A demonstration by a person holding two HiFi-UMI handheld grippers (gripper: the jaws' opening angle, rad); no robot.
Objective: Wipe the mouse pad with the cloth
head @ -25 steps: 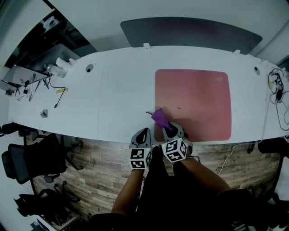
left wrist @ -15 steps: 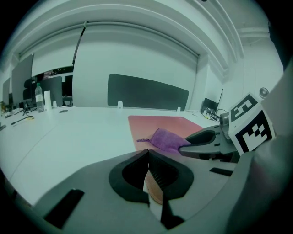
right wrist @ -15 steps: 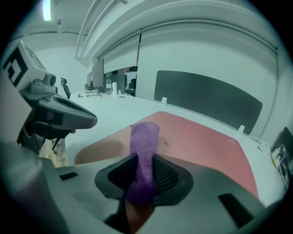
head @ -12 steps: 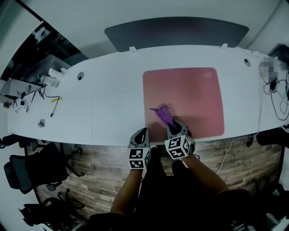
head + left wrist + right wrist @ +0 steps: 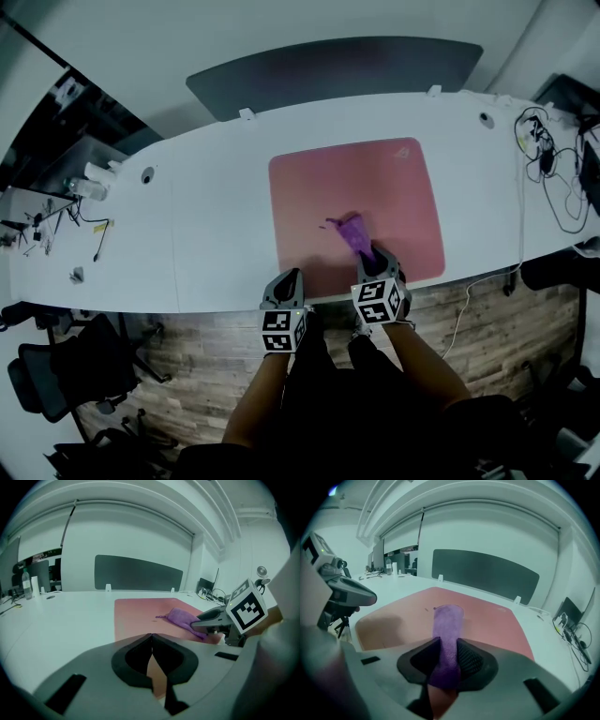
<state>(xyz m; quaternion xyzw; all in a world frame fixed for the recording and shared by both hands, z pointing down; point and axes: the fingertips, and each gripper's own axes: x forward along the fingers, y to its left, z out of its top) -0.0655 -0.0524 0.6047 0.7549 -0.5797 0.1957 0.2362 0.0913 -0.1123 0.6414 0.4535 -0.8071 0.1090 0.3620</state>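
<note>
I judge the wipe to be under way, not finished. My right gripper is clamped on the near end of the purple cloth. The cloth's free end lies ahead of the jaws on the pink mouse pad, near its front middle. Most of the pad, beyond and to either side, remains to be covered. My left gripper sits at the white table edge by the pad's front left corner, jaws together on nothing.

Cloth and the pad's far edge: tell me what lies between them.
Nothing but bare pad: in the right gripper view the cloth ends short of the far edge, with only pink surface beyond it.
</note>
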